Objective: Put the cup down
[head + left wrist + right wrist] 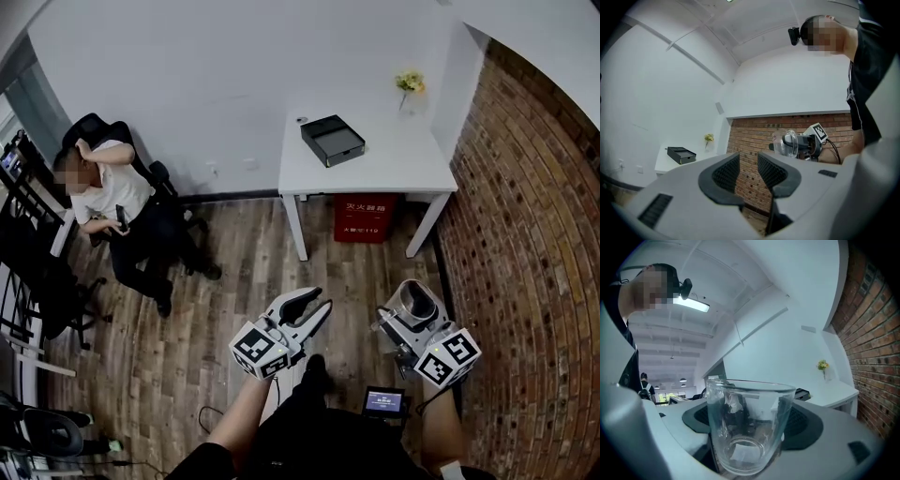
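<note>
A clear glass cup (pixel 747 425) sits between the dark pads of my right gripper (pixel 750 427), which is shut on it. In the head view that cup (pixel 415 302) is held low over the wooden floor, in the right gripper (pixel 408 319), well short of the white table (pixel 375 164). From the left gripper view the cup (pixel 784 143) shows at the right, against the brick wall. My left gripper (pixel 748 169) is open, a narrow gap between its pads and nothing in it; in the head view it (pixel 309 307) hangs beside the right one.
The white table carries a black box (pixel 332 140) and a small vase of yellow flowers (pixel 410 86). A red crate (pixel 366 217) stands under it. A brick wall (pixel 525 234) runs along the right. A person sits on a chair (pixel 117 202) at the left.
</note>
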`<act>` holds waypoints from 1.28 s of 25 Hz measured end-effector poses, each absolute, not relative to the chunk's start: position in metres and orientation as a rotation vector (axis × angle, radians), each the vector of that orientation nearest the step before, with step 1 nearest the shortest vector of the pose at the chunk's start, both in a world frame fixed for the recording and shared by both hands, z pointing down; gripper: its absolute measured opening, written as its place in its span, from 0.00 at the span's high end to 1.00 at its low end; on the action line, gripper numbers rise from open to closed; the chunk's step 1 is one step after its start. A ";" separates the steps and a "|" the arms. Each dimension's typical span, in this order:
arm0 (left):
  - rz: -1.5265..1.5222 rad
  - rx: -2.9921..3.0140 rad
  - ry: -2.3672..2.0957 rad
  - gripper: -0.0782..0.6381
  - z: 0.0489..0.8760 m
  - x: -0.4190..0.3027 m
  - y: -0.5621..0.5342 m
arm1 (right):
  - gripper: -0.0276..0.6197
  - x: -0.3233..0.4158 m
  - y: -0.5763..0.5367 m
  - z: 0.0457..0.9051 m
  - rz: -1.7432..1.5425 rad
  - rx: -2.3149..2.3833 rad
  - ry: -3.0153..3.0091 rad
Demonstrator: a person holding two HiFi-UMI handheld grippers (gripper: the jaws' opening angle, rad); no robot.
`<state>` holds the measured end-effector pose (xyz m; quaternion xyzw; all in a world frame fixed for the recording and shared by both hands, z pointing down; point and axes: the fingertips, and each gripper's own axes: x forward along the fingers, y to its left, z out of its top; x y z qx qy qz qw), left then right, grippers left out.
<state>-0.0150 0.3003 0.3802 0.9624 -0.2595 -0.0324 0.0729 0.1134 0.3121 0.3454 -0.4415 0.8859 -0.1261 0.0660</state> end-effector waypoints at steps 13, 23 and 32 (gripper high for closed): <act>-0.108 2.879 -0.722 0.74 0.377 -0.061 0.152 | 0.32 0.065 0.170 0.337 -0.383 -1.387 2.637; -0.117 2.879 -0.702 0.74 0.379 -0.074 0.110 | 0.32 0.047 0.125 0.342 -0.404 -1.396 2.644; -0.115 2.888 -0.649 0.74 0.381 -0.062 0.090 | 0.32 0.054 0.105 0.343 -0.397 -1.432 2.638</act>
